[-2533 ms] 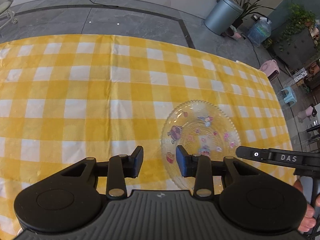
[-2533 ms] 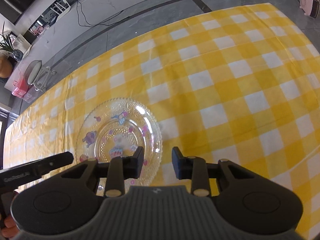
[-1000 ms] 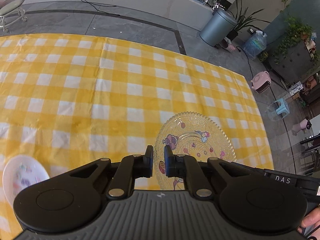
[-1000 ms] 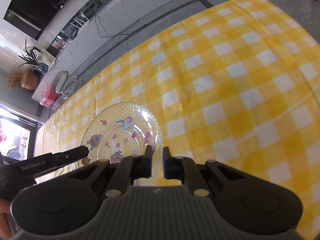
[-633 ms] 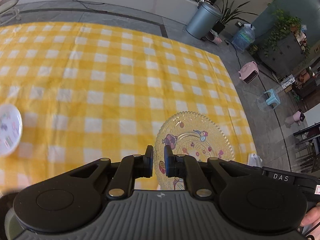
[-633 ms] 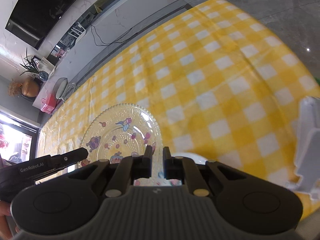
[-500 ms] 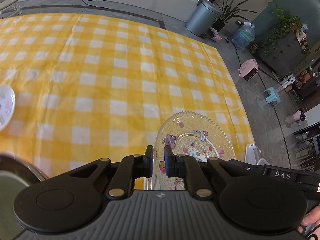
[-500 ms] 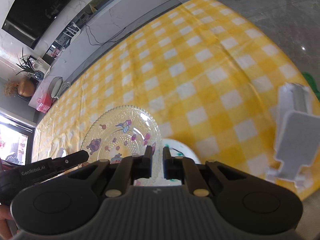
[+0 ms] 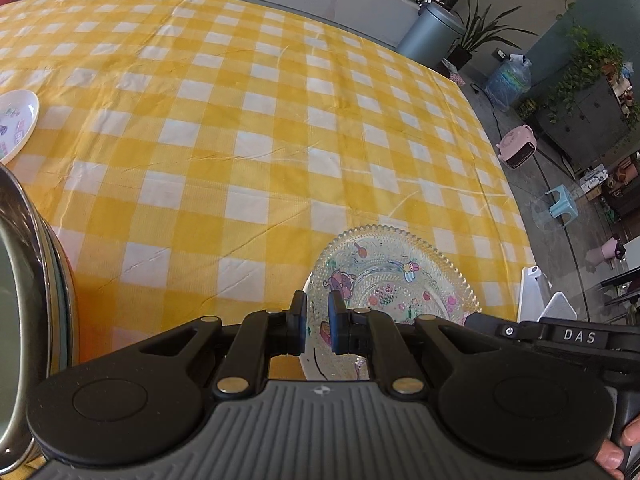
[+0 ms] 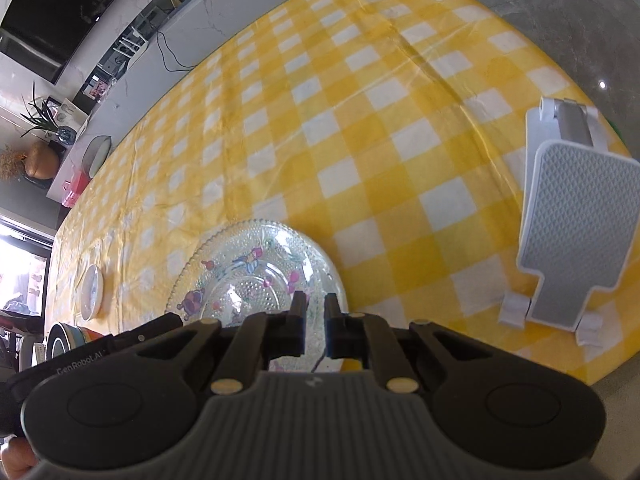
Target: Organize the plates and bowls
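A clear glass plate (image 9: 394,274) with a beaded rim and cartoon prints hangs just above the yellow checked tablecloth, held from both sides. My left gripper (image 9: 317,314) is shut on its left rim. My right gripper (image 10: 315,314) is shut on the opposite rim of the glass plate (image 10: 248,276). Under the glass, a white plate (image 9: 314,362) with a dark line on it shows between the left fingers. A small white printed plate (image 9: 16,124) lies far left on the cloth. A metal bowl (image 9: 28,312) fills the left edge of the left wrist view.
A white and grey stand (image 10: 576,232) lies on the cloth near the table's right end, close to the glass plate. Stacked bowls (image 10: 64,338) and the small white plate (image 10: 91,292) sit at the left. The table edge runs just right of the stand, with grey floor beyond.
Both grippers carried the glass plate across the table and slightly down. The metal bowl, the stand and a white plate beneath the glass came into view.
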Demonstrator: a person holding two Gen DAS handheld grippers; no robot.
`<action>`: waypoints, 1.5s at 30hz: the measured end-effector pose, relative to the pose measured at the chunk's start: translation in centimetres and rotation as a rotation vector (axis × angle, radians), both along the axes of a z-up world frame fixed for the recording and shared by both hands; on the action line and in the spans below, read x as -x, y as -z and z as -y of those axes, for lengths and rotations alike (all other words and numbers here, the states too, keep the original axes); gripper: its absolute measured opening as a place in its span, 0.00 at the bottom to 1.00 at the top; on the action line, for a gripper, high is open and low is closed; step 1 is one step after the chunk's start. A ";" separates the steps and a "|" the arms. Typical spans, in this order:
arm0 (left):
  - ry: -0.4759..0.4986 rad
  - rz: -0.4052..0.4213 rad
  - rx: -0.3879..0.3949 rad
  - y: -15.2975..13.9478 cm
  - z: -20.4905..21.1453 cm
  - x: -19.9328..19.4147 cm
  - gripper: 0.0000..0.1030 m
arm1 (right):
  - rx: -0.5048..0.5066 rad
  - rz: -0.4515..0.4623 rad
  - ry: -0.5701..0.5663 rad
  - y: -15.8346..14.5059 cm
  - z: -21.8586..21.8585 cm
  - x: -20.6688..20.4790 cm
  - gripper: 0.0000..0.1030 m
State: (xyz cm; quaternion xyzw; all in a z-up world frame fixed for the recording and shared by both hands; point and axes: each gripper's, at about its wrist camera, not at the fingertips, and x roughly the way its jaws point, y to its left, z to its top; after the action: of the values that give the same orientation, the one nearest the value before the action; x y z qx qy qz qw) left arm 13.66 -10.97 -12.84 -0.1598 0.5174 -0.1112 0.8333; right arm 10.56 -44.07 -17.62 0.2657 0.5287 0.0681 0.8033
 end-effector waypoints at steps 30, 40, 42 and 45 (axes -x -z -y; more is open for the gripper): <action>-0.021 0.017 -0.033 0.9 0.0 0.3 0.12 | 0.133 0.025 -0.043 0.3 -2.5 0.1 0.08; 0.001 0.035 -0.081 0.8 0.6 0.4 0.13 | 0.140 0.022 -0.048 0.4 -2.9 0.2 0.08; 0.010 0.043 -0.100 0.7 0.9 0.4 0.13 | 0.145 0.024 -0.052 0.4 -3.0 0.2 0.08; 0.032 0.046 -0.134 0.5 1.4 0.3 0.14 | 0.153 0.026 -0.052 0.3 -3.1 0.2 0.08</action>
State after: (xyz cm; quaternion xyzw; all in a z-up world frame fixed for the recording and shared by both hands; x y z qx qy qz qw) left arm 13.37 -12.37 -13.36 -0.0927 0.5071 -0.0933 0.8518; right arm 10.36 -40.96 -17.95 0.1886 0.5287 0.0519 0.8259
